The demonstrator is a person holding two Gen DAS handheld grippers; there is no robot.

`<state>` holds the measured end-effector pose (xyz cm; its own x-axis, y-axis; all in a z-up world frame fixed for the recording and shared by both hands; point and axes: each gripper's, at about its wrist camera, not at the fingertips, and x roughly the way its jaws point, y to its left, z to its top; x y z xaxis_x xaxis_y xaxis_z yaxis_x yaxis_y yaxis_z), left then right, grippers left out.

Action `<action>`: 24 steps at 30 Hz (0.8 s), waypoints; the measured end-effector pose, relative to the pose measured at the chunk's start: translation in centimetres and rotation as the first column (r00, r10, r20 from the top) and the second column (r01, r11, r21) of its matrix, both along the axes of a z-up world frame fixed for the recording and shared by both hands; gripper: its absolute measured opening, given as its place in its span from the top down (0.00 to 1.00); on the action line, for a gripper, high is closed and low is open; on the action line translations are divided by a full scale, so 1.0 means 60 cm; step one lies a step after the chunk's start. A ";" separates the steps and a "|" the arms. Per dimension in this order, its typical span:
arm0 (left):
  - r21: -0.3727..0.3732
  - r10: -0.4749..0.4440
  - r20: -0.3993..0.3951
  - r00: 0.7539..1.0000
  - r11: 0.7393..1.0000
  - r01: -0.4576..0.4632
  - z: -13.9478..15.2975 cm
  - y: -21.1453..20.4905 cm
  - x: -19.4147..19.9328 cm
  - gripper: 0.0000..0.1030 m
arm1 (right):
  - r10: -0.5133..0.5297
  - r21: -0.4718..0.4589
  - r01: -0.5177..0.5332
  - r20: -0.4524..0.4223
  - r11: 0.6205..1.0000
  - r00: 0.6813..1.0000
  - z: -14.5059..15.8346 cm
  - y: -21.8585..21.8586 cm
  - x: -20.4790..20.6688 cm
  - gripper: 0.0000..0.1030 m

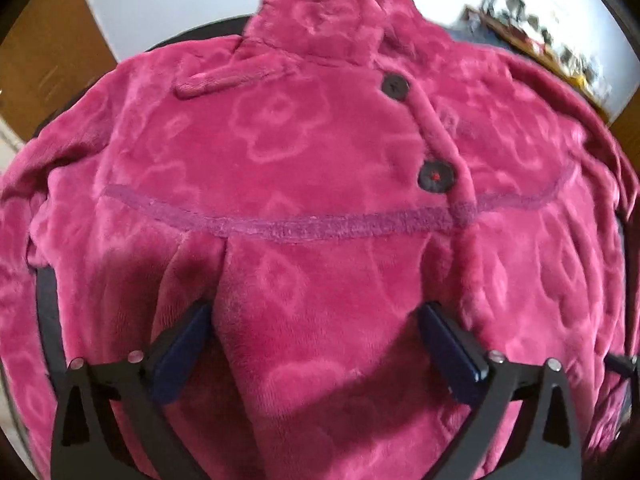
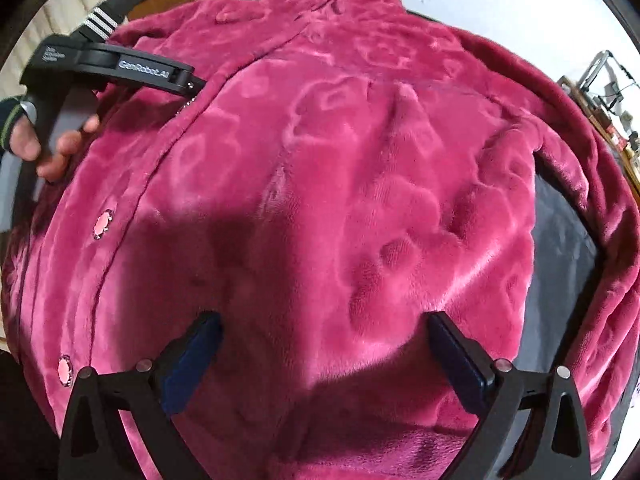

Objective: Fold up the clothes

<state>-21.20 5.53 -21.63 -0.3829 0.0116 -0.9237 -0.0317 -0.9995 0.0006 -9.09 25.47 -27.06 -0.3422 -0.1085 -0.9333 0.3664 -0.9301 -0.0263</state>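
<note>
White wall and brown flooring behind; the worktop is a dark round table (image 2: 560, 240), bare only at its right edge in the right wrist view.

Garment: pink fleece jacket (image 1: 320, 208), flower-embossed, spread flat and front-up over nearly the whole table, collar (image 1: 316, 20) at the far side. Two dark buttons (image 1: 435, 176) run down the placket; a darker trim band crosses the chest.

Left gripper (image 1: 316, 320): jaws spread wide, hanging over the lower front panel, nothing between the pads. Right gripper (image 2: 324, 332): jaws likewise spread, over the jacket's right half, pinching nothing.

Step in hand, as I judge it: picking grasp points for the first fold. Advice to you:
- Take an edge, not mid-panel; the pile is thick and a central pinch would bunch both layers.
- Deal with the sleeve (image 2: 592, 184) trailing along the table rim on the right before the body is folded.
- Keep both grasps level so the crease runs straight.

View differences: the left wrist view alone shows collar, buttons and trim band. The right wrist view alone shows your left hand (image 2: 44, 144) on its gripper handle, two pink snaps (image 2: 102, 222) along the front edge and the bare tabletop.
</note>
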 end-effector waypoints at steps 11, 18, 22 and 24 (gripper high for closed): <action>0.001 0.083 -0.062 0.995 0.997 -0.083 0.003 -0.001 0.026 0.00 | 0.009 -0.024 -0.009 -0.029 1.000 1.000 0.009 -0.002 0.005 0.00; 0.056 0.201 -0.037 0.979 0.978 -0.198 0.072 0.016 0.087 0.00 | 0.049 -0.013 -0.053 -0.196 0.999 0.979 0.097 0.083 0.069 0.05; 0.061 0.212 -0.028 0.977 0.976 -0.210 0.089 0.065 0.137 0.00 | 0.107 0.084 -0.090 -0.227 0.992 0.968 0.105 0.185 0.115 0.05; 0.050 0.206 -0.017 0.978 0.977 -0.205 0.088 0.099 0.156 0.00 | 0.156 0.143 -0.131 -0.186 0.981 0.970 0.092 0.235 0.137 0.05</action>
